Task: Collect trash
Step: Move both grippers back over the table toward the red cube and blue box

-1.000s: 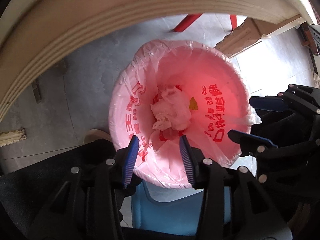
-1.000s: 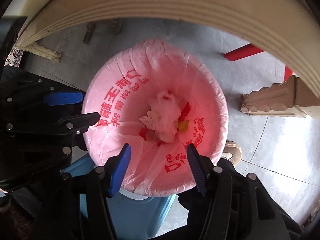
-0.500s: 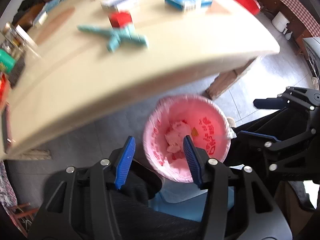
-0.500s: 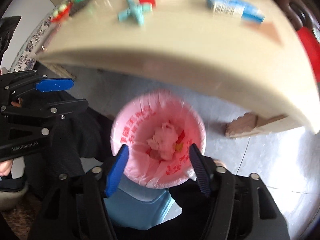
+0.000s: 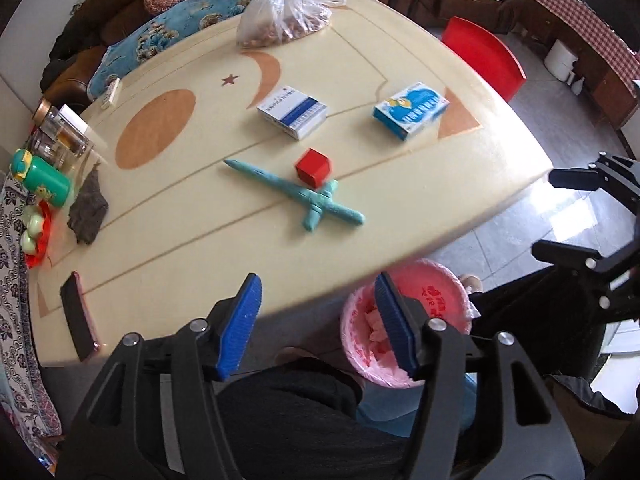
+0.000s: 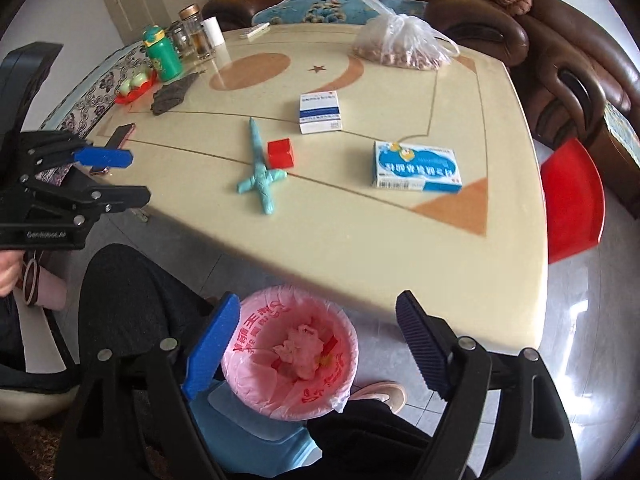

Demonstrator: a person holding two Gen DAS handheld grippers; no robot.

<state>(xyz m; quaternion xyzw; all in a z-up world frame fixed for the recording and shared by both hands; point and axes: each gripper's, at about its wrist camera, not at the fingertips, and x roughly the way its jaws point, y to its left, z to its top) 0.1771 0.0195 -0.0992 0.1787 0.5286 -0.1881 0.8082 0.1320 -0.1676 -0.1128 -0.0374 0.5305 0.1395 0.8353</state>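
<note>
A bin lined with a pink bag (image 6: 292,360) stands on the floor under the near table edge, with crumpled white tissue (image 6: 300,350) inside; it also shows in the left wrist view (image 5: 436,308). My left gripper (image 5: 318,324) is open and empty, above the table's near edge. My right gripper (image 6: 316,348) is open and empty, above the bin. On the cream table (image 6: 360,240) lie a teal toy sword (image 6: 260,168), a red cube (image 6: 280,153), a white-blue box (image 6: 320,113) and a blue box (image 6: 416,166).
A bag of nuts (image 6: 400,46), a green bottle (image 6: 162,54), glass jars (image 6: 196,34), a dark cloth (image 6: 172,94) and a phone (image 6: 118,140) sit at the table's far and left sides. A red stool (image 6: 572,200) stands right. A brown sofa (image 6: 560,52) is behind.
Both grippers have risen from just over the bin to above table height. The table top has come into view. Both stay open and empty.
</note>
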